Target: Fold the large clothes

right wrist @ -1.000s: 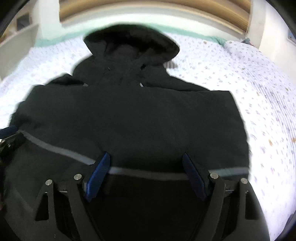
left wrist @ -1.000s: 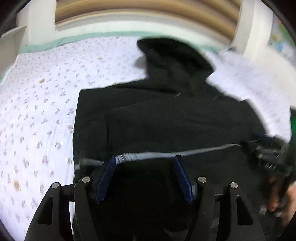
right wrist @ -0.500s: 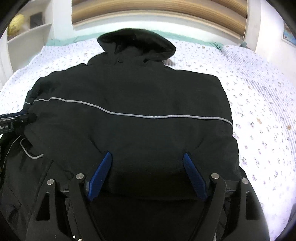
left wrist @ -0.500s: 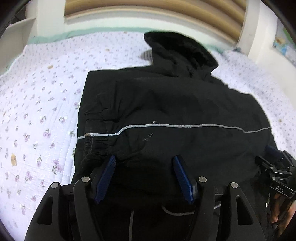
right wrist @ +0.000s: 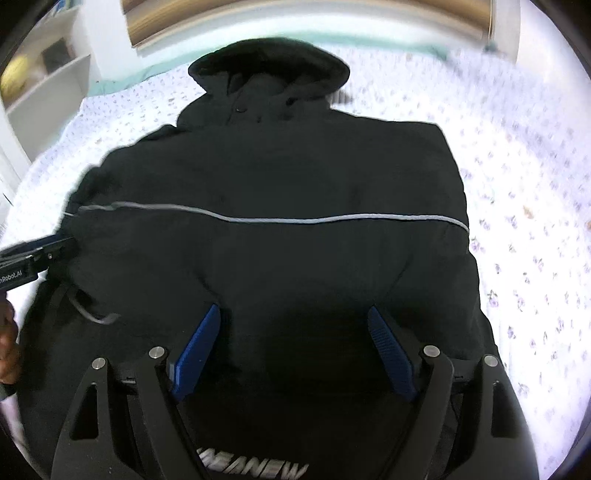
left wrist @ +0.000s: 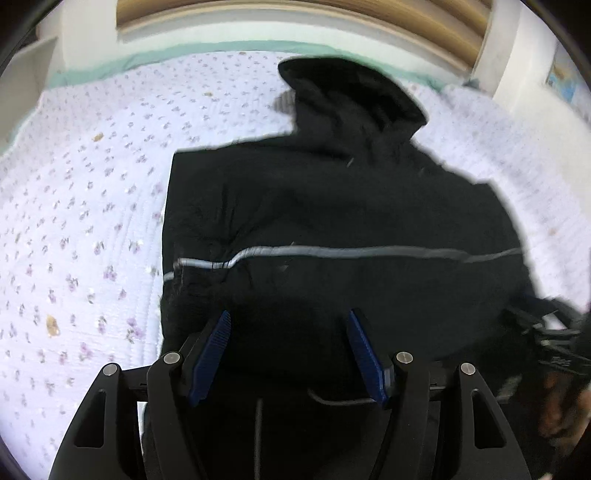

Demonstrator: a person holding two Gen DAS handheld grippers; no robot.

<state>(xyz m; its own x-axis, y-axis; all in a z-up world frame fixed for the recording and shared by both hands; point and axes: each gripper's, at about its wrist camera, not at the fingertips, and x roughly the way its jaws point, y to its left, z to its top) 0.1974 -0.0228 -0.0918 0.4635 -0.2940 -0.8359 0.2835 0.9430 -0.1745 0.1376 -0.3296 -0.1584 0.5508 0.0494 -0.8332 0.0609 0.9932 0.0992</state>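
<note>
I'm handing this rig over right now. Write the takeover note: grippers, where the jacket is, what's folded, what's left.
Left gripper: open, over the jacket's near left part, gripping nothing.
Right gripper: open, over the near right part, gripping nothing.
Black hooded jacket: flat on the floral bedspread, hood toward the headboard.
Done: the sides look folded in to straight edges, and the bottom looks folded up, its grey piping running across the middle.
Left: probably fold the hood down, then one more fold to compact it.
</note>
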